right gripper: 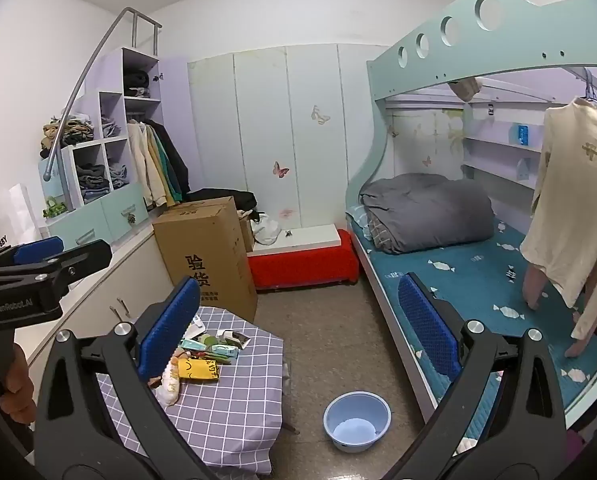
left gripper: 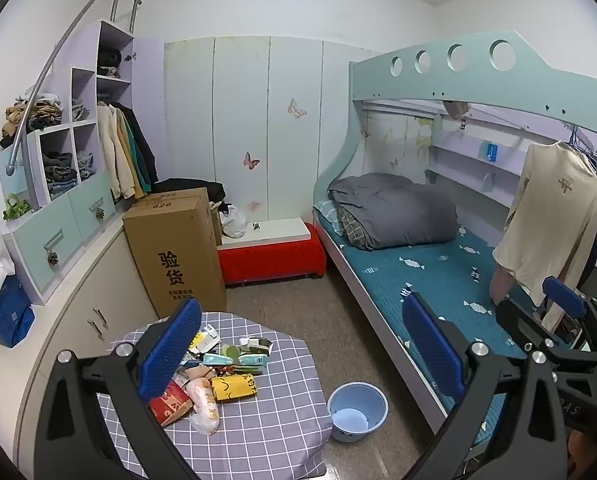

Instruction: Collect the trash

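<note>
On the checked table (left gripper: 258,420), low in both views: a heap of trash (left gripper: 214,372), nothing collected yet by the look of it. Among the heap, a yellow packet (left gripper: 234,387), a red carton (left gripper: 170,402), a clear bag with pinkish contents (left gripper: 204,406), teal tubes (left gripper: 238,360) and small white wrappers further back. Beside the table on the floor, just apart from its edge: a blue basin (left gripper: 356,410), bare inside apart from a pale patch at the bottom, probably the place for the trash.

Left gripper (left gripper: 302,356) spread wide, nothing between the blue pads, held above the near side of the table and pointing into the room. Right gripper (right gripper: 298,332) likewise wide and holding nothing, raised higher and further back, over the gap between table and bed (right gripper: 478,280).

Judged from this: task at its very start, whole heap left to move, no item gripped, basin awaiting a first piece.
</note>
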`<state>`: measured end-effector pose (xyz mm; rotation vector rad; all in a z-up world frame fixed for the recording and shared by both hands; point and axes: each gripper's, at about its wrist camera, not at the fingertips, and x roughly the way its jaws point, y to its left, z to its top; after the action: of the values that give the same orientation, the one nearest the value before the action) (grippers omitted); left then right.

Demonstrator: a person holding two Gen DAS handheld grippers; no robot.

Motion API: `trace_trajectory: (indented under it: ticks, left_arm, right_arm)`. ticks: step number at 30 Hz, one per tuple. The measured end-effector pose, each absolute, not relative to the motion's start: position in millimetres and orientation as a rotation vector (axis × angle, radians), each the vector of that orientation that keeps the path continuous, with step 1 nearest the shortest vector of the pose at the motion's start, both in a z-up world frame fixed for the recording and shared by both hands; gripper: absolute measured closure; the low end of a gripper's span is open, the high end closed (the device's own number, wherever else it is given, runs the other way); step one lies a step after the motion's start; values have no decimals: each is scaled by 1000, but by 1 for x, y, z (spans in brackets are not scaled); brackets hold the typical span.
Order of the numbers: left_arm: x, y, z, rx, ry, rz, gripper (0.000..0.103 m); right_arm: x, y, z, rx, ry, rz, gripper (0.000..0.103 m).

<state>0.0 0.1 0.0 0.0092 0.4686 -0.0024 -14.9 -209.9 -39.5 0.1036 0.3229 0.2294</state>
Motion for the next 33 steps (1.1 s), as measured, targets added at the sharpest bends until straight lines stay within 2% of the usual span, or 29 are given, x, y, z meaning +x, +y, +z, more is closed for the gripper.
trace_trajectory:
  ticks: [33]
  left_arm:
    - [1, -5, -11, 16, 473, -7, 4]
  right_arm:
    - [-12, -201, -48, 96, 354, 229, 6]
